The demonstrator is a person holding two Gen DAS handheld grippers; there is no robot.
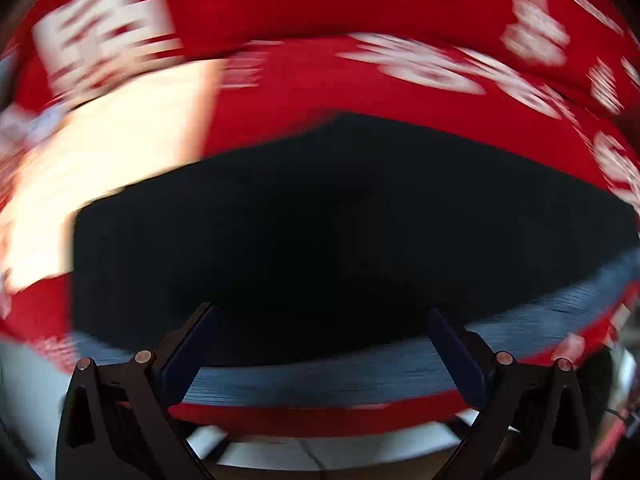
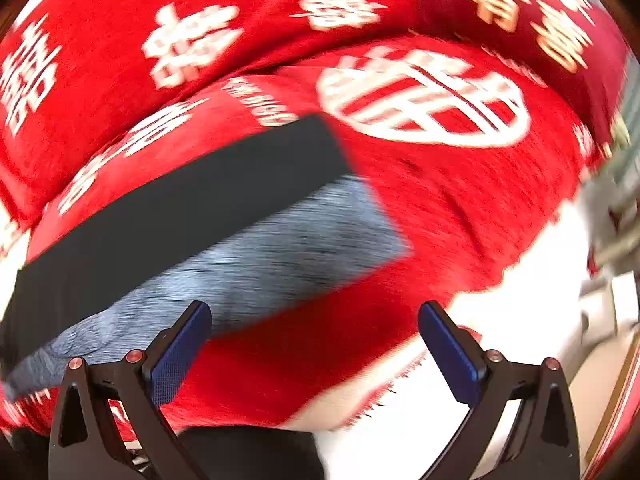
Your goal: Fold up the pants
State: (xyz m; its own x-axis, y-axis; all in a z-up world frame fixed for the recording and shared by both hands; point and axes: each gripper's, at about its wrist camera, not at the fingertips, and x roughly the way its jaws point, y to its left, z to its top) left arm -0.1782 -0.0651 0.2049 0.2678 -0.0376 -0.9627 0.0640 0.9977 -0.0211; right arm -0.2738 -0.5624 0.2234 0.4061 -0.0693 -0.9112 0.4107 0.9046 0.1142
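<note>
Risk: a premature closure could pinch the red blanket (image 2: 460,208) together with the pants (image 2: 188,208), because both views are motion-blurred. Left gripper (image 1: 322,354) jaws stand apart, empty; pants (image 1: 320,220) fill 12 o'clock, grey band between the fingers. Right gripper (image 2: 316,344) jaws stand apart, empty; pants lie at 10 o'clock.
</note>
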